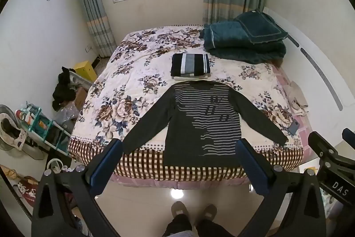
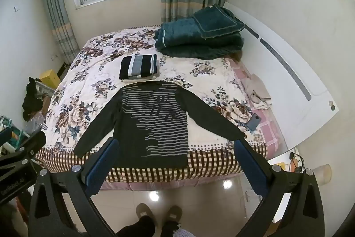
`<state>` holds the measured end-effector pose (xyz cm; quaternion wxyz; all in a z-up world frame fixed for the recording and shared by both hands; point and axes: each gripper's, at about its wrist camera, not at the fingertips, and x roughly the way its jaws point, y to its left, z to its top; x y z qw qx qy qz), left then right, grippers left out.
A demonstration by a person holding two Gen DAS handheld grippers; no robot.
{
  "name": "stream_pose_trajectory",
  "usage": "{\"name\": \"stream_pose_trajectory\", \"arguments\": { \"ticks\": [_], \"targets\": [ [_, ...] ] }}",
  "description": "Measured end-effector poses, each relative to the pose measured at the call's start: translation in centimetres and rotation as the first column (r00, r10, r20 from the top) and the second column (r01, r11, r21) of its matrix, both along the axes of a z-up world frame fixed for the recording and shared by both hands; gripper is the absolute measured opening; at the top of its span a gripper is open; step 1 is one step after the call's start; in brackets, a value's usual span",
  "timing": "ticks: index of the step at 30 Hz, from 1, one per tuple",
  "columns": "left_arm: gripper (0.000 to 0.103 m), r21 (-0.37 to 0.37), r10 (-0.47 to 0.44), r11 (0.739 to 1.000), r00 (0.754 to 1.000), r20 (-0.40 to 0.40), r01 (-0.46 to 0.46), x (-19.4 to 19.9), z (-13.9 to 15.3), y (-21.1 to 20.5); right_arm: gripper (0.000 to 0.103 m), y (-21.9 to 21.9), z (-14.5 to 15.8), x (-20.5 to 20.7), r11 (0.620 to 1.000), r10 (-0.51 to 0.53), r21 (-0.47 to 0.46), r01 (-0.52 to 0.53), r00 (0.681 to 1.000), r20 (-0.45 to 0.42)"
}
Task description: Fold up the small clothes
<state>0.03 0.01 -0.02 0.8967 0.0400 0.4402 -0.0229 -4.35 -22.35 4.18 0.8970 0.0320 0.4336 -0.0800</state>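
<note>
The left gripper [image 1: 179, 161] has its jaws wide apart and holds nothing; the right gripper [image 2: 175, 159] is the same. Both hang above the floor at the bed's foot. At 12 o'clock from them the dark long-sleeved striped sweater [image 1: 202, 121] lies flat on the floral bedspread [image 1: 124, 86], sleeves spread. Beyond it sits a folded striped garment [image 1: 190, 63].

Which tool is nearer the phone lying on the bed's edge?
Right. The right tool hangs open off the bed's foot on the same side as the phone; the left tool, also open, sits farther across.
</note>
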Motion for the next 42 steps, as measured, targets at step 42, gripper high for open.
{"name": "stream_pose_trajectory", "arguments": {
  "ticks": [42],
  "targets": [
    [0.103,-0.031,-0.009,0.999,1.000,0.021,0.009,0.2,1.2,-1.3,0.103,-0.6,0.8,-0.6,1.000,0.016,0.004,-0.016,1.000,-0.005]
  ]
}}
